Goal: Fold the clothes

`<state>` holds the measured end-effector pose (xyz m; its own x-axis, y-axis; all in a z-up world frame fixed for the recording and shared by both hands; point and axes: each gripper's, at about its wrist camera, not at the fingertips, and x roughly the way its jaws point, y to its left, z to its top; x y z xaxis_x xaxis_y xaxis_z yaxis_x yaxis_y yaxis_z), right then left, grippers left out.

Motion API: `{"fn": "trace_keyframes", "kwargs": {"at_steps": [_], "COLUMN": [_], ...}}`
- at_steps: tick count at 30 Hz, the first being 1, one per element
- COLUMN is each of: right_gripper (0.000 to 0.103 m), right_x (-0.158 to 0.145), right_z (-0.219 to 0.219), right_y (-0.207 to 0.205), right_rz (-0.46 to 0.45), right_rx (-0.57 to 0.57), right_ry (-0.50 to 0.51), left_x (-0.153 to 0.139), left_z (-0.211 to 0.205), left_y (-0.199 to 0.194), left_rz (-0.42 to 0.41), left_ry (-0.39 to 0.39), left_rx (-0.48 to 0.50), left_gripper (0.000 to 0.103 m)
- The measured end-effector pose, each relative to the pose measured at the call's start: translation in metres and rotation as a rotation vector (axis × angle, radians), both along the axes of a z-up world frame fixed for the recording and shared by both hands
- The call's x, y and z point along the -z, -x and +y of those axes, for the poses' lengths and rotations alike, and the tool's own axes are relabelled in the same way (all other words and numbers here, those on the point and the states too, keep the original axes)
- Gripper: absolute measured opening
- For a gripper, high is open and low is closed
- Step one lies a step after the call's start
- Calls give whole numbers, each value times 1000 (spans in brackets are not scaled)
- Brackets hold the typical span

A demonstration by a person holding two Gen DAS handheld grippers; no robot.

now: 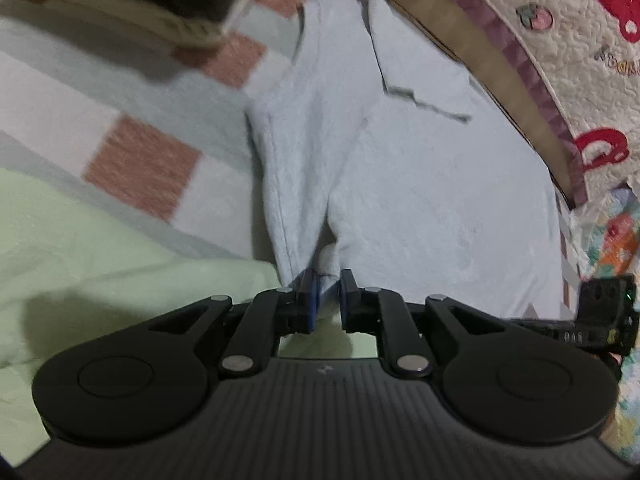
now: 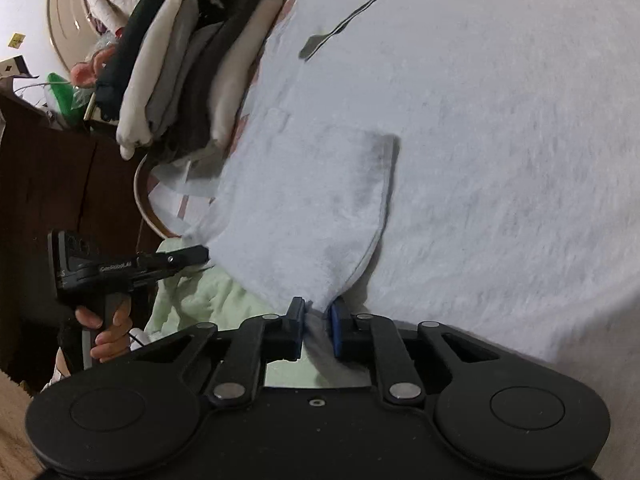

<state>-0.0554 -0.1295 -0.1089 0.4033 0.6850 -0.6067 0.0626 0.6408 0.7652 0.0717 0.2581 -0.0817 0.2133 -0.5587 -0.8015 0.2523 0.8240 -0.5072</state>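
Note:
A pale blue garment (image 1: 420, 184) lies spread over the bed, its collar edge showing at the far end. My left gripper (image 1: 329, 296) is shut on a bunched fold at its near hem, and the cloth rises in a ridge from the pads. In the right wrist view the same pale blue garment (image 2: 460, 140) fills the frame, with a chest pocket (image 2: 344, 184) in the middle. My right gripper (image 2: 317, 322) is shut on a pinched corner of the hem. The left gripper (image 2: 132, 266) shows at the left of that view, held by a hand (image 2: 108, 332).
A pale green cloth (image 1: 92, 264) lies under the near hem. A checked bedsheet (image 1: 132, 128) with pink squares lies to the left. A stack of folded clothes (image 2: 188, 68) sits beyond the garment. A quilt with red prints (image 1: 580, 32) hangs at the right. Dark wooden furniture (image 2: 52, 184) stands at the left.

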Motion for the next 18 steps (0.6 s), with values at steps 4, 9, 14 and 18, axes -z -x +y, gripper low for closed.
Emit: {"fn": "trace_keyframes", "kwargs": {"at_steps": [4,9,14,18], "right_gripper": [17,17,18,18], "right_x": [-10,-12,-9,-9], "right_z": [7,8,8,8], "right_y": [-1,2,5,6], "right_rz": [-26,-39,-38,-38], "right_rx": [-40,-59,-54,-53], "right_ry": [87,122,111,112], "left_x": [-10,2,25,15], "left_z": [7,-4,-12,-24], "left_y": [-8,-42,-67,-60], "left_rz": [-89,-162,-155,-288], "left_ry": [-73,-143,-69,-145], "left_rx": [-76,-126,-194,-135], "left_gripper": [34,44,39,0]}}
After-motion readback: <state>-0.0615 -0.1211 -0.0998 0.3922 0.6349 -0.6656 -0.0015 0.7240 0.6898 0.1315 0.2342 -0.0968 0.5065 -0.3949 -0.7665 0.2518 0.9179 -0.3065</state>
